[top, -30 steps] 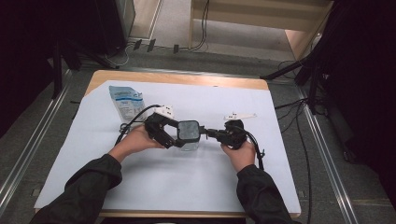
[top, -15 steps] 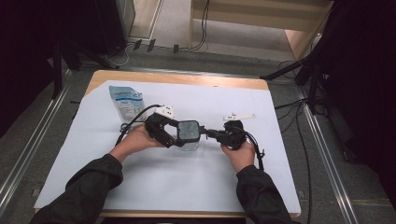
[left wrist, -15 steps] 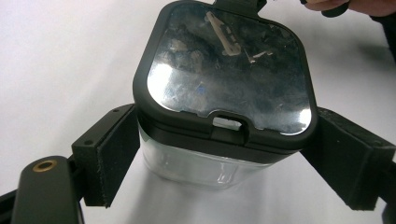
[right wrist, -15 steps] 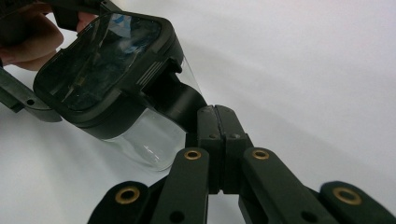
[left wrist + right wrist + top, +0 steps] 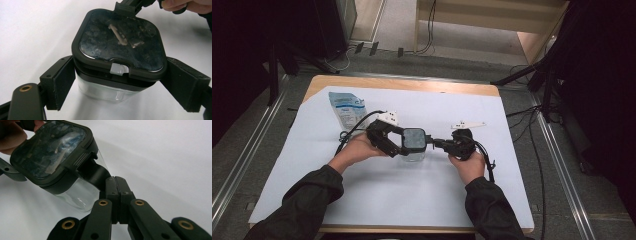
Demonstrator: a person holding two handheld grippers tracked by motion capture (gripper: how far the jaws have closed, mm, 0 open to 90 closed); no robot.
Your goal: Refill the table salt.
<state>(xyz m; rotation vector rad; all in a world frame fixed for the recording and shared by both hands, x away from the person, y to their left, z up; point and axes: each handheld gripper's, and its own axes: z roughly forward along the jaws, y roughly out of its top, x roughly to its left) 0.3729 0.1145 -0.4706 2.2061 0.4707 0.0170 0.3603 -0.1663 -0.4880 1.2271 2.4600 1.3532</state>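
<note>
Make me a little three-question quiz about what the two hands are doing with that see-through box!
1. True or false: the container has its dark lid on.
2. What straddles the container's sides?
A. left gripper
B. blue pouch
C. bare hand
3. The right gripper has its fingers ____ at the lid's side latch.

Key: 1 true; 2 A; 3 shut

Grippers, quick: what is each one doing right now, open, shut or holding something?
Left gripper: jaws clamped on both sides of the clear container with the black lid.
Right gripper: jaws shut, pinching the lid's side latch.
</note>
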